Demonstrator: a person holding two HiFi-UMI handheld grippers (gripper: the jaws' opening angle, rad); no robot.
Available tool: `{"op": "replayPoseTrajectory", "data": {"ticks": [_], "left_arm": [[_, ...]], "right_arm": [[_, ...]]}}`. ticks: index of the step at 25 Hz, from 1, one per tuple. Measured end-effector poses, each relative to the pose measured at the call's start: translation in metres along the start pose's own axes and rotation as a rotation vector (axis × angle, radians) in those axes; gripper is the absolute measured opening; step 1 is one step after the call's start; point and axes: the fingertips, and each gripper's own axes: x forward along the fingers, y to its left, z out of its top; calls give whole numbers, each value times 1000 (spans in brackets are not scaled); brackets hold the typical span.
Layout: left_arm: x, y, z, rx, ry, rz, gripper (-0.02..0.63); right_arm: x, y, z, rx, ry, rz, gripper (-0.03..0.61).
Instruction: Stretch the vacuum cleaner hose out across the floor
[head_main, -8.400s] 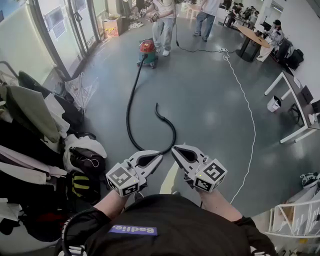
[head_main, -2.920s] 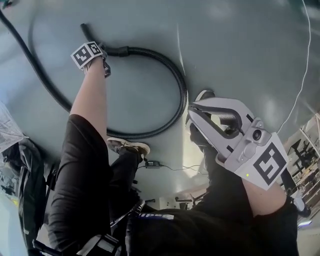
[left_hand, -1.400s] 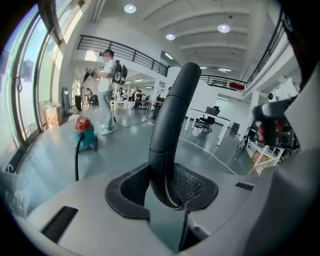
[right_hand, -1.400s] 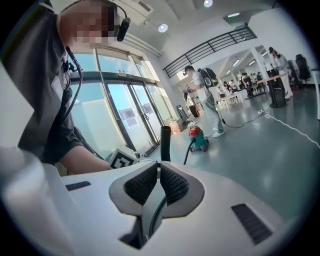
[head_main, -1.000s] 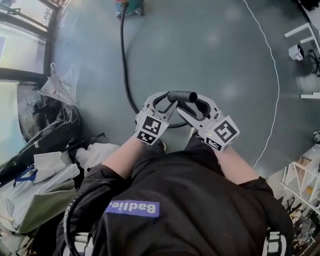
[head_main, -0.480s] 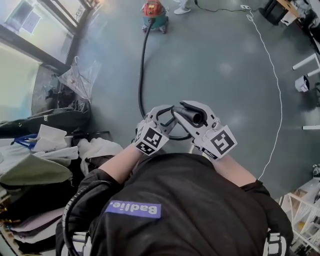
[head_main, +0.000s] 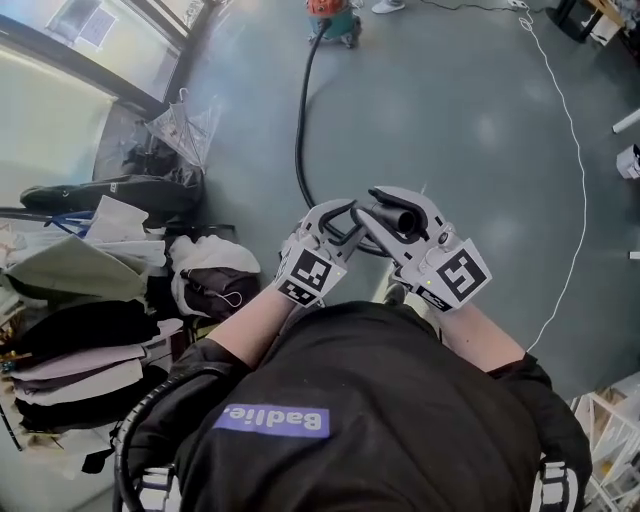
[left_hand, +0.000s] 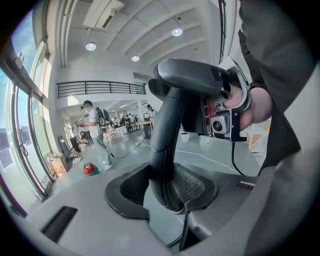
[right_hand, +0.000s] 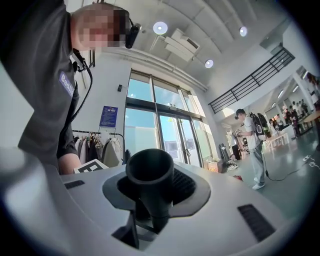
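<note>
Across floor (head_main: 450, 130), hose (head_main: 299, 140) straighter; right tongs (head_main: 380, 208) just closed on it.

Hose end (right_hand: 149, 170) between just-closing fingers (right_hand: 192, 187)

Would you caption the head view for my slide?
Left tongs hold the hose; right tongs just closed on its end.

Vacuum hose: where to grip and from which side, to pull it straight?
Take the smooth rigid end piece just behind its open mouth, tool closing across the tube from the side. It looks stiff and round there, and it is the free end of the hose, far from the vacuum cleaner, so a pull there should straighten the run.
</note>
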Motion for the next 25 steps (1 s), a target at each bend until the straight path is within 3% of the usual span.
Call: {"op": "replayPoseTrajectory", "data": {"ticks": [4,11,15,18,25], "left_arm": [[-21,-30,6,30,-66,-16,156],[-98,-84,0,36,-208,-40,156],[-152,-103,-27,40,-267,-55,156],[-185,-127,-35,1,-284,-45,158],[-210,-183,-33,19,-264,12,166]], "right_arm": [[-19,35,4,-37,11,-50,118],[-37,132,15,-88,16,-208,118],[-29,194,1,-76,18,-279,118],[-39,235,-3,-54,44,-286,118],[-91,282,4,-19,9,-259,118]]}}
